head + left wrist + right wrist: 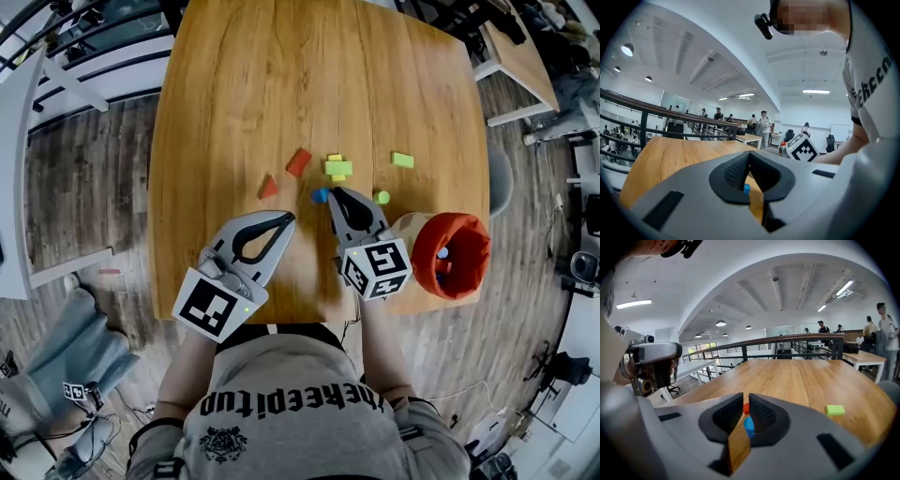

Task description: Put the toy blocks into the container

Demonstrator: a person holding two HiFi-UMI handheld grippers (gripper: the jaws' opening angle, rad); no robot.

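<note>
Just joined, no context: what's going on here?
A person with a gripper in each hand is moving toy blocks from a wooden table into a red container. The right gripper, jaws a slit apart, has its tip beside a blue block but isn't gripping it. The left gripper is shut and empty. One blue piece lies in the container; a red block, a green block and others lie on the table.

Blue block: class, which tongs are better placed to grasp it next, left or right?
Right. The right tongs point straight at the blue block, tips almost on it; the left tongs are shut and farther from it.
</note>
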